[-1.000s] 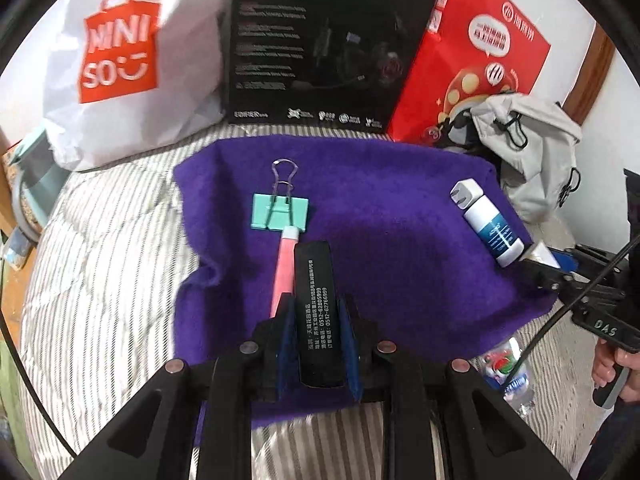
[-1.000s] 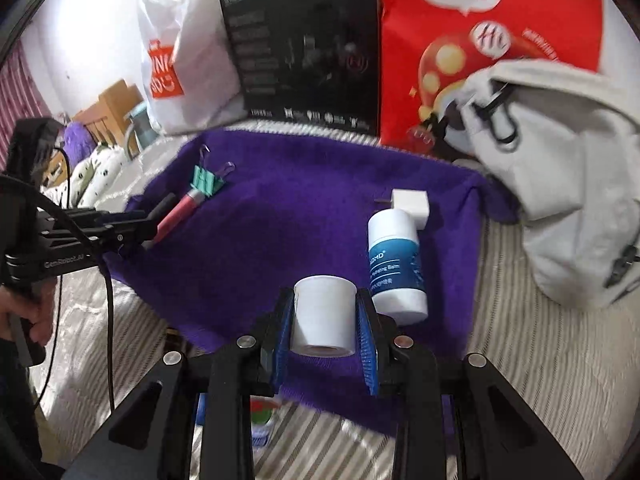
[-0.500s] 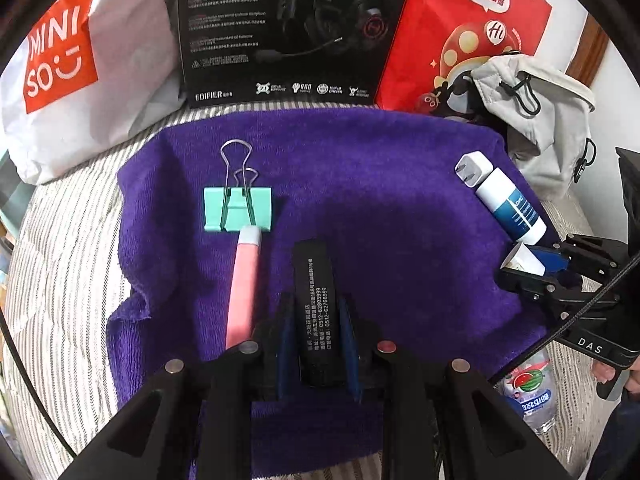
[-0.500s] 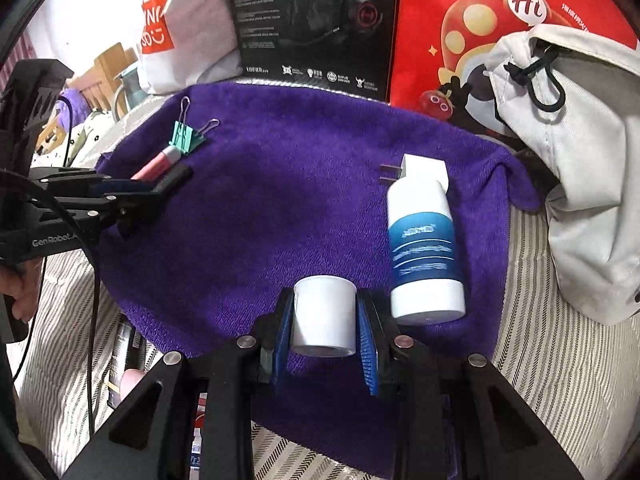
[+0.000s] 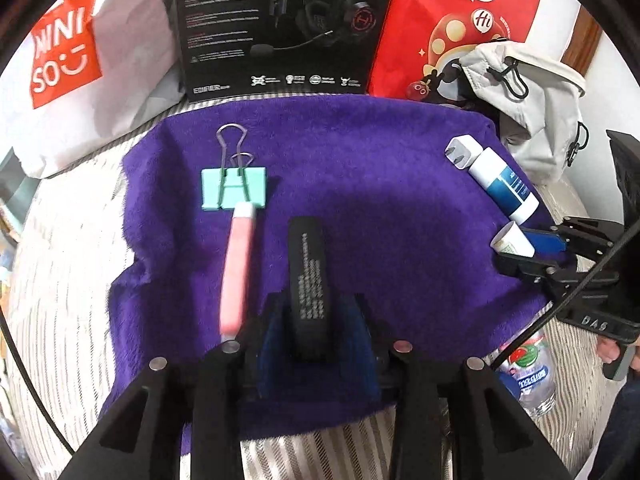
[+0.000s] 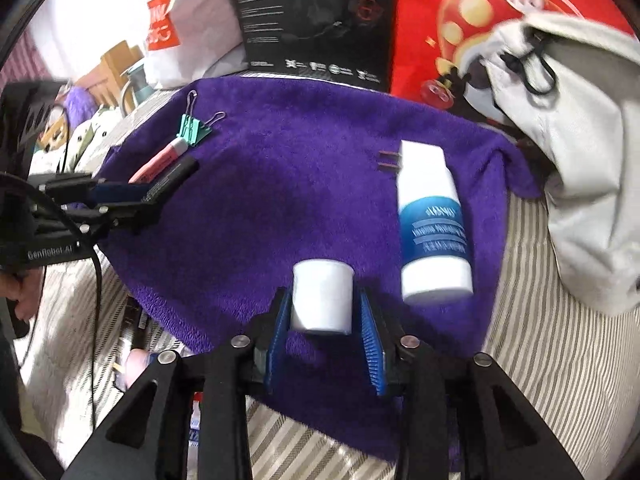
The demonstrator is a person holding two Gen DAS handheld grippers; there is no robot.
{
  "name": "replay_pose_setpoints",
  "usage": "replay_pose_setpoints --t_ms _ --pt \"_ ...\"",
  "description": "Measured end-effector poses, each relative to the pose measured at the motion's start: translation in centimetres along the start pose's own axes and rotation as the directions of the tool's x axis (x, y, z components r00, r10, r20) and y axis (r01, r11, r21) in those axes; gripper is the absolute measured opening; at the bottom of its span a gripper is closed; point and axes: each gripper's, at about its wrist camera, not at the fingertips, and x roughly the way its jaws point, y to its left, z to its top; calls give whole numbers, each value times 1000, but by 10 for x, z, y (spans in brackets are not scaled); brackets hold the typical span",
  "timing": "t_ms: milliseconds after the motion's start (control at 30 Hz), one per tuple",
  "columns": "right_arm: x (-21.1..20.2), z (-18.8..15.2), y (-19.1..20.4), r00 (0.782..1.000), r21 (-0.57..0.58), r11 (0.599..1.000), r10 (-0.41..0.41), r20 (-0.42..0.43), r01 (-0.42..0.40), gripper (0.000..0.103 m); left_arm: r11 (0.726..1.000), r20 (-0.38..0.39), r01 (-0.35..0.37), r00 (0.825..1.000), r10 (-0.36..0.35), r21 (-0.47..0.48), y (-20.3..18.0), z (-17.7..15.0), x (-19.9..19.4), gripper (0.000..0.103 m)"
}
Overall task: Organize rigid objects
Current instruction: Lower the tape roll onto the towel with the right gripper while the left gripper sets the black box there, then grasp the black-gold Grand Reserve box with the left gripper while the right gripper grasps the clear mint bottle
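Nearest in the left wrist view, the left gripper (image 5: 312, 320) has parted its blue pads, which half a second ago pinched the black bar (image 5: 309, 280); gaps now show on both sides, and the bar lies on the purple towel (image 5: 360, 184) just beside the pink tube (image 5: 237, 268). In the right wrist view, the right gripper (image 6: 323, 320) has likewise spread slightly: a gap shows at the right pad beside the small white cylinder (image 6: 322, 296), though contact at the left pad cannot be excluded. The cylinder sits near the towel's front edge, just beside the blue-and-white bottle (image 6: 434, 236). Judged from this, both objects have just been set down, extending two rows, one on each side of the towel. Farther off, the green binder clip (image 5: 233, 194) touches the tube's tip, and the white plug adapter (image 6: 420, 154) lies against the bottle's far end. Behind the towel stand a black headset box (image 5: 276, 28) and a red bag (image 5: 452, 28).
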Motion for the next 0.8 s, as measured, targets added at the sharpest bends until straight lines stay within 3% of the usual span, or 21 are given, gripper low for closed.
replay_pose_setpoints --t_ms 200,333,400,700,800 --pt "-32 -16 -3 999 40 999 -15 42 13 43 999 24 12 1000 -10 -49 3 -12 -26 38" --pt "-55 -32 -1 997 64 998 -14 75 9 45 999 67 26 997 -23 -39 -9 -26 -52 52" --pt "-66 -45 1 996 76 997 -19 86 12 46 999 72 34 997 -32 -24 -17 -33 -57 52" --pt "-100 -104 5 994 161 987 -13 112 -6 46 997 12 57 998 -56 -54 -45 -60 -35 52" --pt "-110 -122 9 992 178 984 -1 124 -21 47 997 1 21 1000 -21 -72 -48 -61 -24 53"
